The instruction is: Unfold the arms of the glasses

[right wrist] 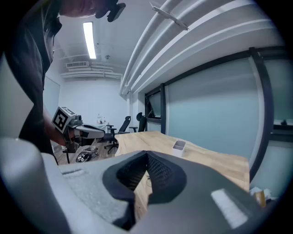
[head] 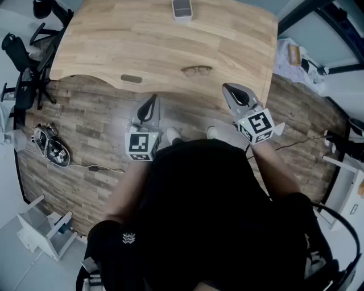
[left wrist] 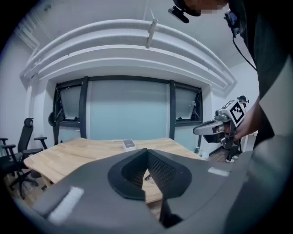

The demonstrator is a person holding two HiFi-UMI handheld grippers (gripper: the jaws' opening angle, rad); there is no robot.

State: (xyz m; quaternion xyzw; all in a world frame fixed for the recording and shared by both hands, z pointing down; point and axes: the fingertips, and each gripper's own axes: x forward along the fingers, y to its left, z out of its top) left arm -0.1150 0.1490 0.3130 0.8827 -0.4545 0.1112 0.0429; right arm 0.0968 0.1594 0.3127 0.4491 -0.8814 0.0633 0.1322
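Two empty tools, left gripper [head: 153,98] and right gripper [head: 226,87], hang before a wooden table [head: 114,40] with jaws pressed together. Glasses [head: 197,70] lie near the table's front edge, apart from both.

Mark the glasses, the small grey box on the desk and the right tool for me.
glasses [head: 197,70]: head view, on the bridge between the lenses.
small grey box [head: 182,8]: head view, on its middle.
right tool [head: 226,86]: head view, at the tips of its shut jaws.
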